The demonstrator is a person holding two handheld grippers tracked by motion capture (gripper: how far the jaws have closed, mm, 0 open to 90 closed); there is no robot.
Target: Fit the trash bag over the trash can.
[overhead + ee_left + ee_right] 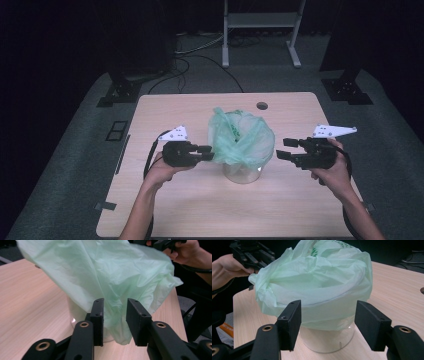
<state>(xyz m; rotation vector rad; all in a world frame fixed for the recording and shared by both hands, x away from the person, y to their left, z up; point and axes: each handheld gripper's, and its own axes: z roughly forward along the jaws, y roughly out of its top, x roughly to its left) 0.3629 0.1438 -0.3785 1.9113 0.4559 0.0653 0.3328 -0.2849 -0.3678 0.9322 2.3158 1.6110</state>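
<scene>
A clear round container (242, 174) stands at the middle of the table, with a pale green plastic bag (242, 137) draped in and over its rim. My left gripper (210, 152) sits at the bag's left side. In the left gripper view a hanging fold of the bag (105, 272) lies between the parted jaws of this gripper (115, 312), and the pads do not press on it. My right gripper (284, 148) hovers just right of the bag. Its jaws (328, 315) stand wide apart in front of the bag (319, 282) and the container (327, 340), touching neither.
The wooden table (175, 210) has a round hole (262, 105) near its far edge. A white metal stand (260, 30) and dark stand bases (120, 92) sit on the floor beyond, with cables. Bare tabletop lies in front of the container.
</scene>
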